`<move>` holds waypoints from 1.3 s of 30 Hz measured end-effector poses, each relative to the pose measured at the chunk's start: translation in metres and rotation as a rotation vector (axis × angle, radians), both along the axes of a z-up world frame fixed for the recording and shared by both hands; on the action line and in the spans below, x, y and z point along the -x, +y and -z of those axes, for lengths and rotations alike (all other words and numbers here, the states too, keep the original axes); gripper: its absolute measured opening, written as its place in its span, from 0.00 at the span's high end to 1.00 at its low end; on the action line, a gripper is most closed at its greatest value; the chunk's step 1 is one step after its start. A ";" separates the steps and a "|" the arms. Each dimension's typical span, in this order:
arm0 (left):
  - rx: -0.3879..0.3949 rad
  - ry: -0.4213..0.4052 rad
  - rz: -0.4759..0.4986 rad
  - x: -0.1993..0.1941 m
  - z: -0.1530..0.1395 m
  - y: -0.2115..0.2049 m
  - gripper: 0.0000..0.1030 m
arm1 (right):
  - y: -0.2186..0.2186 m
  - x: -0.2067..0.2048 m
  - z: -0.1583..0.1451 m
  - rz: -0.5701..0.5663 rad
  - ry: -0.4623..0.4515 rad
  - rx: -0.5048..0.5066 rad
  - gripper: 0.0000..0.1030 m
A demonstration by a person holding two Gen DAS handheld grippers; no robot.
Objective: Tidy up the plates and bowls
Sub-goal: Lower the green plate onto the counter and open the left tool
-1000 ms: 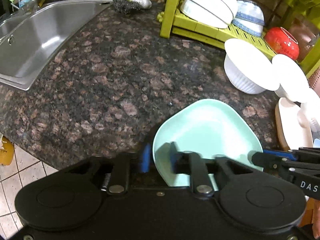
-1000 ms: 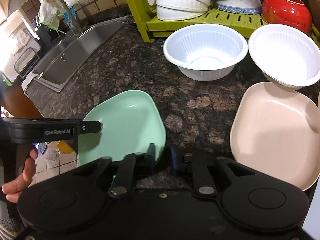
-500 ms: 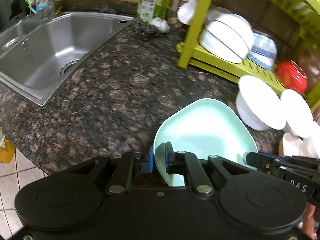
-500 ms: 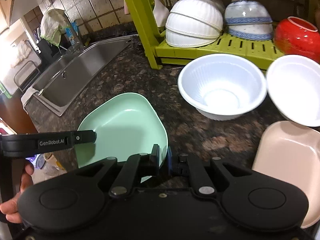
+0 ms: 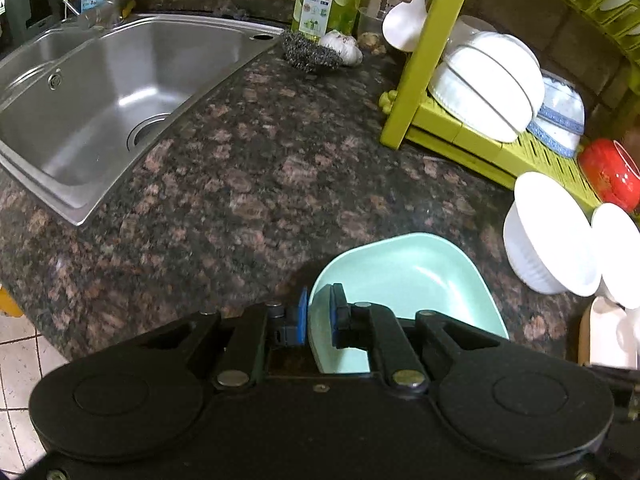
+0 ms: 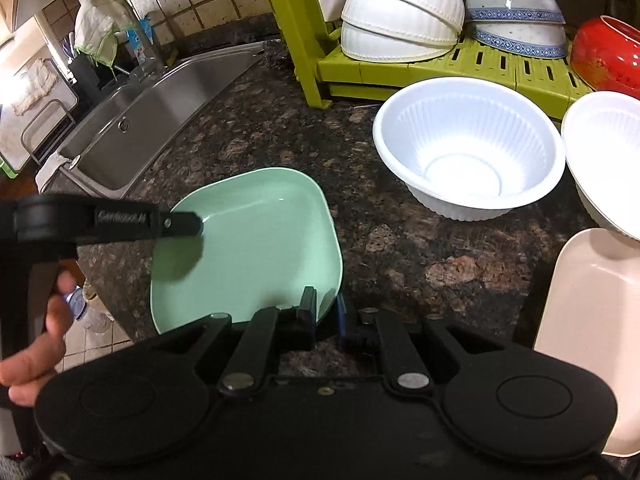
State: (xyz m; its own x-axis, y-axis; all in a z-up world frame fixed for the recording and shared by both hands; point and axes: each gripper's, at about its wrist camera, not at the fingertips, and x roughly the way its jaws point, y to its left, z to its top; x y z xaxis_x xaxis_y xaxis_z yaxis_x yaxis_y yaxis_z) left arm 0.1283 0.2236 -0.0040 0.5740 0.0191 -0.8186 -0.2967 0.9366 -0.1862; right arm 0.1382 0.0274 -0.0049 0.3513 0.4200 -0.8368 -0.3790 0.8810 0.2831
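A mint-green square plate [image 5: 404, 280] hangs tilted just above the granite counter [image 5: 240, 168], casting a shadow on it. My left gripper [image 5: 320, 312] is shut on its near left rim, one blue pad on each side. In the right wrist view the same green plate [image 6: 256, 248] fills the lower left. My right gripper [image 6: 325, 312] is shut on its near right corner. The left gripper [image 6: 176, 224] shows there at the plate's far left edge, held by a hand [image 6: 32, 352].
Two white ribbed bowls [image 6: 468, 148] [image 6: 608, 160] and a beige plate [image 6: 592, 280] sit on the counter to the right. A green rack [image 6: 440, 64] behind holds stacked white bowls [image 6: 400, 12], blue-patterned bowls [image 6: 516, 12] and a red bowl [image 6: 604, 56]. A steel sink [image 5: 100, 92] lies left.
The left fingers have closed onto the green plate's rim. Both grippers and the plate have risen off the counter, so the sink and rack show more fully.
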 end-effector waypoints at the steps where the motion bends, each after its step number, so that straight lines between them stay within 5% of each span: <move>1: -0.005 0.000 0.000 -0.002 0.000 -0.001 0.86 | -0.001 0.000 0.000 0.002 0.003 -0.006 0.87; 10: -0.049 -0.079 -0.103 0.006 -0.016 0.006 0.47 | -0.026 0.006 -0.020 0.047 -0.076 -0.064 0.78; 16: -0.070 -0.143 -0.054 0.024 -0.033 -0.020 0.41 | -0.066 0.022 -0.047 0.107 -0.181 -0.087 0.72; 23: -0.072 -0.187 0.119 0.033 -0.046 -0.080 0.36 | -0.125 0.033 -0.055 0.227 -0.251 -0.025 0.71; 31: 0.066 -0.127 0.306 0.030 -0.040 -0.139 0.37 | -0.201 0.041 -0.048 0.390 -0.258 -0.010 0.71; 39: 0.027 -0.093 0.394 0.027 -0.032 -0.185 0.38 | -0.254 0.052 -0.044 0.429 -0.205 -0.025 0.65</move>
State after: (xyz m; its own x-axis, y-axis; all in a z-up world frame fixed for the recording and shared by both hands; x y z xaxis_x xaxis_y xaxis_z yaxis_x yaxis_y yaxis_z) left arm 0.1012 0.0385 0.0283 0.6048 -0.2377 -0.7601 0.1029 0.9697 -0.2214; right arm 0.0857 -0.2269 0.0394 0.6544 0.2201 -0.7234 -0.0329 0.9641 0.2635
